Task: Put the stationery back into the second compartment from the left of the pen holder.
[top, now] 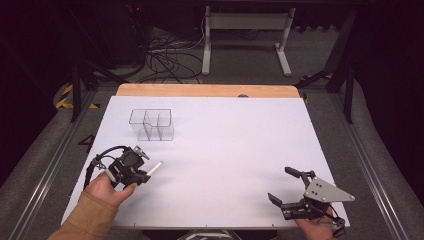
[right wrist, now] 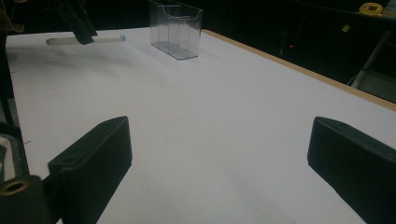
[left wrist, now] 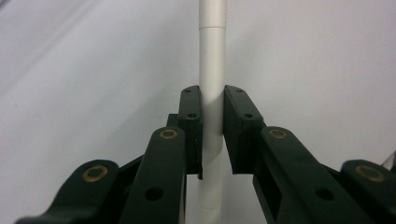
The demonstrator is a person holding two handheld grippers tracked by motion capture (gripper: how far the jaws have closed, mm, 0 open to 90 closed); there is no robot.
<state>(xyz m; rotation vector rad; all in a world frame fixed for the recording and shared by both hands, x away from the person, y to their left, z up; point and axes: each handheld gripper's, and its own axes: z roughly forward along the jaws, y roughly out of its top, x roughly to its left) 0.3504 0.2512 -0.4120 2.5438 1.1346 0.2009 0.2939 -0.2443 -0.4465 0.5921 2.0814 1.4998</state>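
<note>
The left gripper (top: 142, 176) is clamping a white pen (top: 155, 168) crosswise; the clear organizer (top: 151, 124) is sitting beyond it; the right gripper (top: 286, 186) is gaping empty.

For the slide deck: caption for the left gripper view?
Left claw shut on a white pen, held above the white table.

Left claw (top: 141, 176): black body, round black part on top, black cable looped off the back. Brass-coloured pivot pins and dark screw holes are being seen on its black linkage arms in the left gripper view. Right claw (top: 286, 186): black, grey three-cornered plate with small holes being carried on top. A tan sleeve (top: 87, 217) is being worn on the left arm.
</note>
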